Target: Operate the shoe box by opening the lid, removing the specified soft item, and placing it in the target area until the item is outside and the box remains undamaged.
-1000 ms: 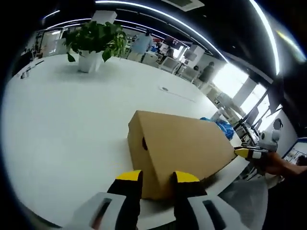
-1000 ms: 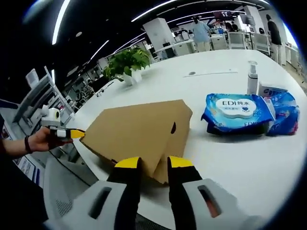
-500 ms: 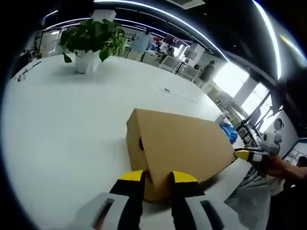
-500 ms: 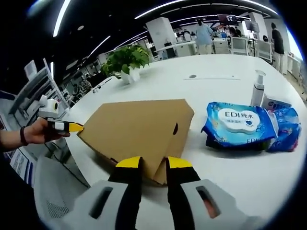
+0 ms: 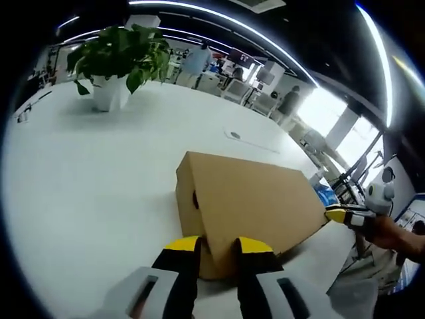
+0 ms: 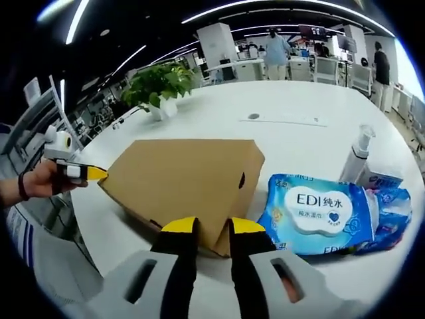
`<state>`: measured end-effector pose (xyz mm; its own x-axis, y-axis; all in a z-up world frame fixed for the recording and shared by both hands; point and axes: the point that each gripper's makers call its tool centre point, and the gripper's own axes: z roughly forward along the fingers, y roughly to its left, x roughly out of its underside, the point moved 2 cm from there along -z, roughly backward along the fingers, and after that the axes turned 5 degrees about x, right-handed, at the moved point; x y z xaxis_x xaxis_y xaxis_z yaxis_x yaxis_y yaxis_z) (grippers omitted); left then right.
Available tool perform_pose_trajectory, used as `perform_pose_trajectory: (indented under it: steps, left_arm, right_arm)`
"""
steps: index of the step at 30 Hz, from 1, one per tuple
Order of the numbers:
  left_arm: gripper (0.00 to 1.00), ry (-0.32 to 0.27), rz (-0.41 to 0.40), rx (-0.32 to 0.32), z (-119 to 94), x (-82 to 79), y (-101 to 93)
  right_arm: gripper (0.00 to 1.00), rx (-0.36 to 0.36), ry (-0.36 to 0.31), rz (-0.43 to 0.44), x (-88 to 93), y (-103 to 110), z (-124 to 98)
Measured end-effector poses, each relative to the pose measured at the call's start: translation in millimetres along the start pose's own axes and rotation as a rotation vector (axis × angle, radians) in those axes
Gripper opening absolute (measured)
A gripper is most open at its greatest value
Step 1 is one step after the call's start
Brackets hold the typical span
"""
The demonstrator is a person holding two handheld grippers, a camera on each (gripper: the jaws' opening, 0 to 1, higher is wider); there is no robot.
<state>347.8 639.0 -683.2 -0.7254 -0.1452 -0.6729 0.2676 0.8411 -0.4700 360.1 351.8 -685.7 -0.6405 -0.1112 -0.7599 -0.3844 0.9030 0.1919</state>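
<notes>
Wipes pack (image 6: 319, 216) now beside shoe box (image 6: 182, 183); tongs' (image 6: 204, 227) grip unclear.

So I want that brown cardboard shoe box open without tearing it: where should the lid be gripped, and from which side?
Likely by the lid's thin lower rim at the two near corners of the brown cardboard shoe box, lifting evenly. The left gripper and right gripper each already straddle a corner; the lid lies flat and closed.

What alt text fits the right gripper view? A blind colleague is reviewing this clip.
A closed cardboard shoe box lies on a white table, the right gripper at its near corner and the left gripper at its far corner. A blue wet-wipes pack lies beside it.
</notes>
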Motion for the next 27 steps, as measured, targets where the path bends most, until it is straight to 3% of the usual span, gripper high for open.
perform_pose_trajectory:
  steps: [6,17,19,21,27]
  left_arm:
    - [0.21,0.005,0.009,0.002,11,-8.5,-2.9]
    - [0.21,-0.007,0.001,-0.002,11,-8.4,-3.2]
    - [0.22,-0.023,-0.006,0.009,8,-7.1,-5.5]
    - [0.24,-0.033,-0.008,0.014,3,-4.5,-9.1]
    - [0.25,-0.052,0.041,-0.017,-21,4.9,-14.7]
  right_arm:
    - [0.16,0.015,0.000,0.002,-5.1,-5,0]
    - [0.17,0.015,-0.013,-0.018,-6.9,-7,1]
    - [0.16,0.005,-0.015,0.014,-6.6,-9,-1]
    - [0.20,0.010,-0.065,0.040,-9.9,-10,-7]
    - [0.24,0.014,-0.065,-0.005,5.5,-15,-29]
